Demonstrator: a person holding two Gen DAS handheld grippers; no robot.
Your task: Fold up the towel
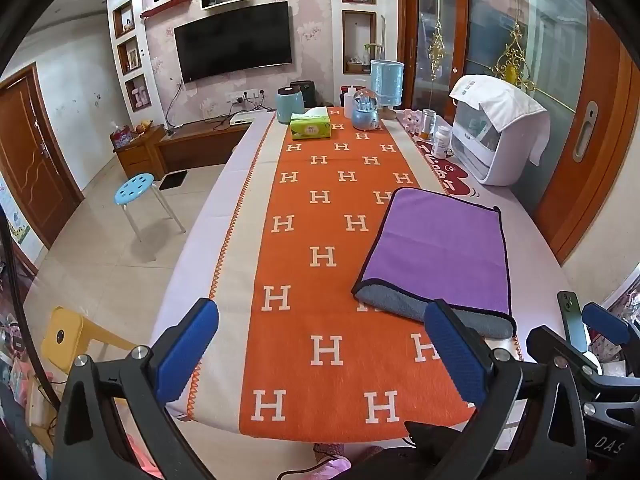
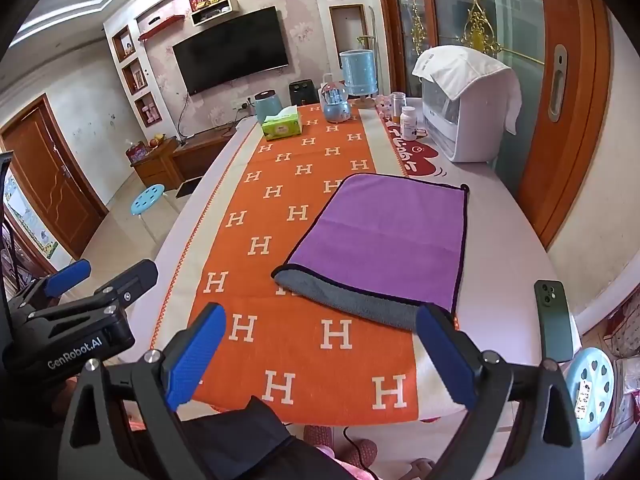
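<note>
Blue pads up front: the left gripper (image 1: 320, 350) and the right gripper (image 2: 320, 354) both hang spread wide and empty over the near table edge. Just beyond them lies the towel (image 2: 384, 236), purple face up, grey underside curling out at its near end, on the right of the orange runner (image 2: 280, 248). It looks soft, light and floppy, so it will sag. Best hold, I'd say: the dark-bound near corners. Far off, a tissue box (image 2: 281, 126).
</note>
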